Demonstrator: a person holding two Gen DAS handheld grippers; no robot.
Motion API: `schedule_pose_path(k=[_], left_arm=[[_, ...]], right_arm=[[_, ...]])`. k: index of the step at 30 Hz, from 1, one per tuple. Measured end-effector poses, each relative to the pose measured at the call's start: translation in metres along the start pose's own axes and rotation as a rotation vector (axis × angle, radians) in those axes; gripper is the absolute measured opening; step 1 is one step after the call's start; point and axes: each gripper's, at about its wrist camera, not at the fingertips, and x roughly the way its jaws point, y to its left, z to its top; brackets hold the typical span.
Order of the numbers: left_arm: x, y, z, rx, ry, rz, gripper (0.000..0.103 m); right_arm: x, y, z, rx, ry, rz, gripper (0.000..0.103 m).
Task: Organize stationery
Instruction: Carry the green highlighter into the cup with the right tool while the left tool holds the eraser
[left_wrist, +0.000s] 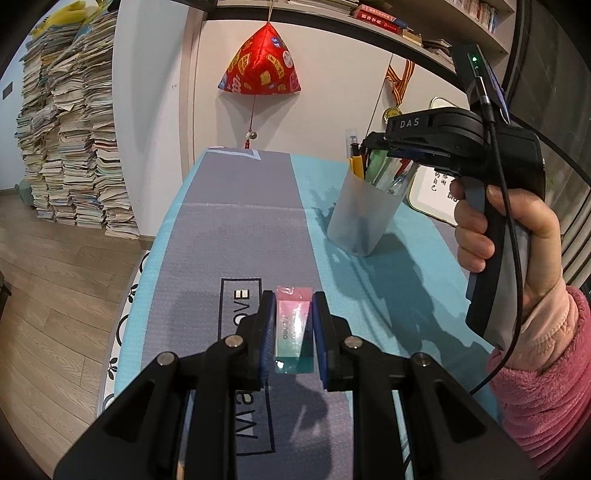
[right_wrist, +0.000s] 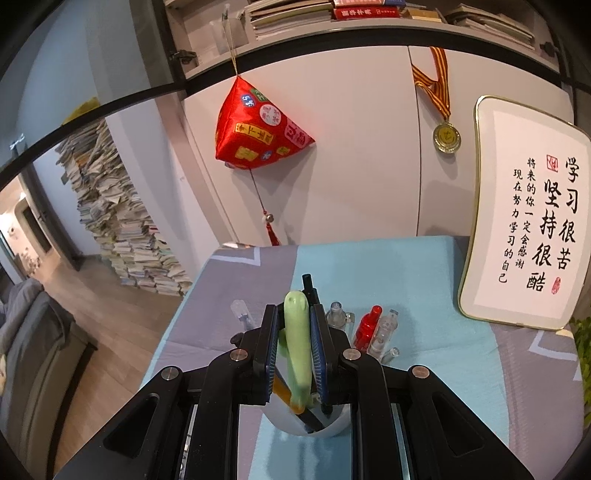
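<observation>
**Eraser and pen gripped over the blue-grey mat**

Left gripper (left_wrist: 294, 332) clamped on a pink-and-teal rectangular eraser in a clear wrapper (left_wrist: 294, 325), held above the grey stripe of the blue-and-grey table mat (left_wrist: 240, 206). Right gripper (right_wrist: 294, 354) closed around a pale green pen with a rounded cap (right_wrist: 297, 339), lower end inside the translucent white plastic pen cup (left_wrist: 360, 214), among 1 red-capped and several clear pens. Cup standing far right of the eraser, well apart.

erasers: 1 (left_wrist: 293, 325) | pen cups: 1 (left_wrist: 360, 214) | green pens: 1 (right_wrist: 297, 347) | framed signs: 1 (right_wrist: 524, 236) | medals: 1 (right_wrist: 447, 137)
</observation>
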Motion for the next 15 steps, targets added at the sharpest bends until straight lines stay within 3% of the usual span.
schedule_pose_path(k=[7, 15], left_arm=[[0.002, -0.005, 0.000, 0.007, 0.008, -0.006, 0.018], [-0.001, -0.012, 0.001, 0.011, 0.005, -0.017, 0.018]], right_arm=[[-0.008, -0.004, -0.003, 0.008, -0.001, 0.007, 0.018], [-0.046, -0.012, -0.013, 0.005, -0.035, 0.018, 0.018]])
